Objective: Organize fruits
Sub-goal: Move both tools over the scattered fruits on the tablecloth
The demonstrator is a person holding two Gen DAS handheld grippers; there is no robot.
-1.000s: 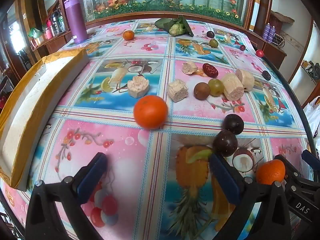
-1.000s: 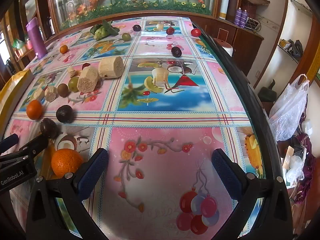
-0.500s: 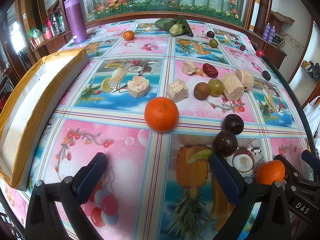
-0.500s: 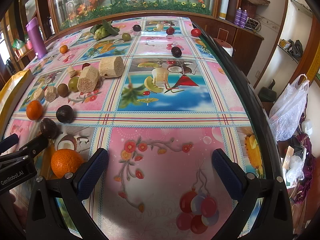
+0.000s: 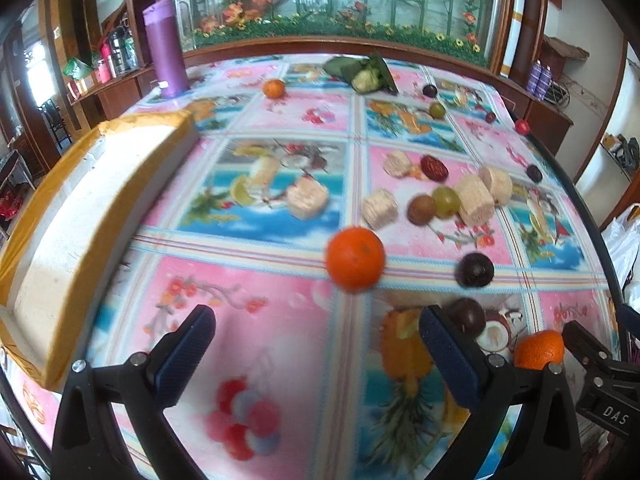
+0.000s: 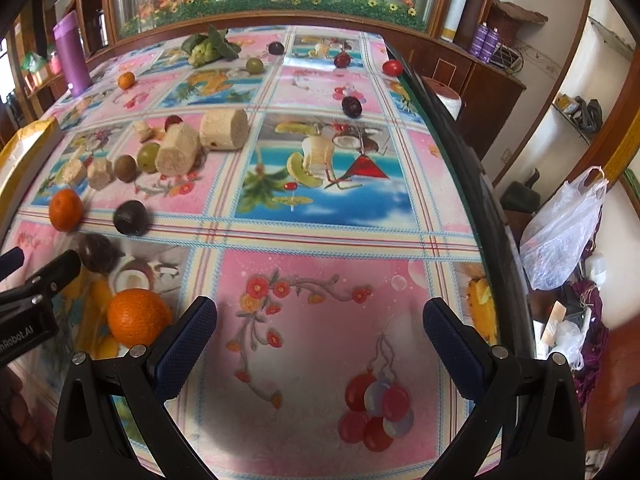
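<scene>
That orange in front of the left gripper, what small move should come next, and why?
Probably ease the left gripper forward toward the orange. Both grippers are open and hold nothing, and the orange lies loose on the table, ahead of the fingers and slightly right of center.

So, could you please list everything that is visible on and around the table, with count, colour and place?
oranges: three, orange; one mid-table, one near the grippers, one far beside the bottle.
dark round fruits: two near ones, dark purple-brown, right of the middle orange; more lie far right.
green grape: one, green, in the central cluster, beside a brown fruit.
beige chunks: several, beige, central cluster.
leafy bundle: one, green, far edge.
bottle: one, purple, far left corner.
foam box: one, white with yellow tape, left edge.
plastic bag: one, clear, off the table at right.
left gripper: black with blue pads, open, empty.
right gripper: the same, open, empty.
</scene>
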